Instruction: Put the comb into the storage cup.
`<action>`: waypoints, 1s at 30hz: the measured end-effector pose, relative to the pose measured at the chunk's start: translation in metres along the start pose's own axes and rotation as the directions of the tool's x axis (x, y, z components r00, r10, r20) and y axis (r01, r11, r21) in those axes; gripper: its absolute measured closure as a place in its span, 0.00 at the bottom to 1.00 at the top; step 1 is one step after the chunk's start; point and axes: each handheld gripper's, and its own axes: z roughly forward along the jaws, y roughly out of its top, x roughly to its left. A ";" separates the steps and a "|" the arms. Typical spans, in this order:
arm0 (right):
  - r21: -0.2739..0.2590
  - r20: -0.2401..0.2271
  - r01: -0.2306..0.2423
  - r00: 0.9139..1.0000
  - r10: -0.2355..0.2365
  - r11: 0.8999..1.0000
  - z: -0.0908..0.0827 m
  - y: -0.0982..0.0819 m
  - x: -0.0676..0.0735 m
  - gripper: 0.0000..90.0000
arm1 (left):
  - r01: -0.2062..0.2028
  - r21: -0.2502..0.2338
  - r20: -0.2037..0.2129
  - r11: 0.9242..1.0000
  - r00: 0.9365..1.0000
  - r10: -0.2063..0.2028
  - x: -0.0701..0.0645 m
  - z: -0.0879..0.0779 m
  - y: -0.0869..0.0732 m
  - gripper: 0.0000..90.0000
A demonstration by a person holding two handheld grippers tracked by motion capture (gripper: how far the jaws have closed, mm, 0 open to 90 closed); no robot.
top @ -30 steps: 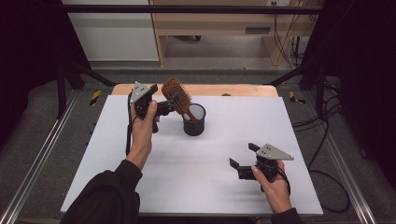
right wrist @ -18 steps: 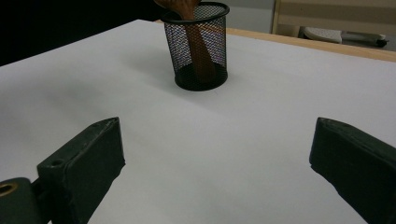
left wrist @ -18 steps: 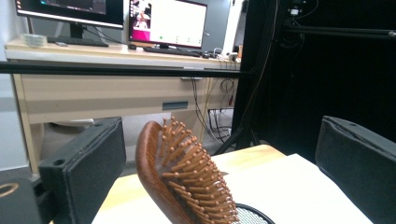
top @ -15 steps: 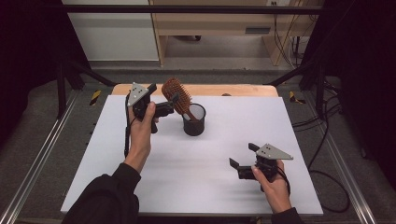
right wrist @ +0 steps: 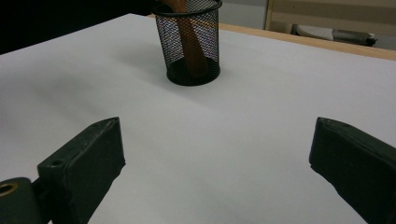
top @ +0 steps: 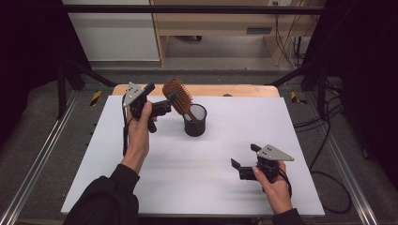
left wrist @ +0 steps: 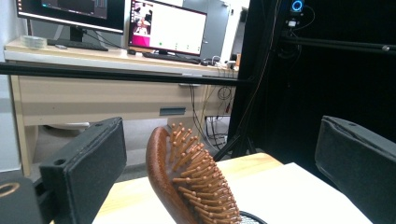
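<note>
A brown wooden hairbrush (top: 177, 96) stands handle-down in a black mesh cup (top: 195, 121) at the back middle of the white table (top: 187, 187). Its head leans left out of the cup. My left gripper (top: 162, 94) is open just left of the brush head. In the left gripper view the bristled brush (left wrist: 187, 182) rises between the wide-apart jaws of the left gripper (left wrist: 219, 154), untouched by either. My right gripper (top: 245, 156) rests open near the front right and holds nothing. From the right gripper (right wrist: 215, 154) the cup (right wrist: 194, 46) stands ahead with the brush handle (right wrist: 189, 35) inside.
A wooden strip (top: 234, 90) runs along the table's far edge. Metal rails (top: 37, 164) flank the table, and cables (top: 328, 140) trail on the floor at the right. A desk with monitors (left wrist: 163, 28) stands beyond the table.
</note>
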 end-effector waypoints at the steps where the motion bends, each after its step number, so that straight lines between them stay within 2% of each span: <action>1: -0.001 0.000 -0.002 1.000 0.002 1.000 -0.001 0.000 0.000 0.04 | -0.002 0.000 0.000 1.000 1.000 0.002 0.000 0.000 0.000 0.03; 7: -0.022 0.010 -0.002 1.000 0.002 1.000 -0.005 0.002 -0.005 0.04 | -0.001 0.012 -0.010 1.000 1.000 0.001 0.003 -0.005 0.000 0.03; 14: -0.018 0.007 0.022 1.000 -0.022 1.000 -0.003 0.005 0.002 0.04 | -0.015 0.018 -0.011 1.000 1.000 0.015 0.004 -0.014 -0.001 0.03; 18: -0.015 0.008 0.029 1.000 -0.029 0.999 -0.004 0.005 0.003 0.04 | -0.029 0.020 -0.011 0.999 1.000 0.029 0.004 -0.015 0.000 0.03; 30: -0.014 0.008 0.027 1.000 -0.027 1.000 -0.004 0.004 0.002 0.04 | -0.030 0.025 -0.002 0.999 1.000 0.030 0.002 -0.016 -0.003 0.03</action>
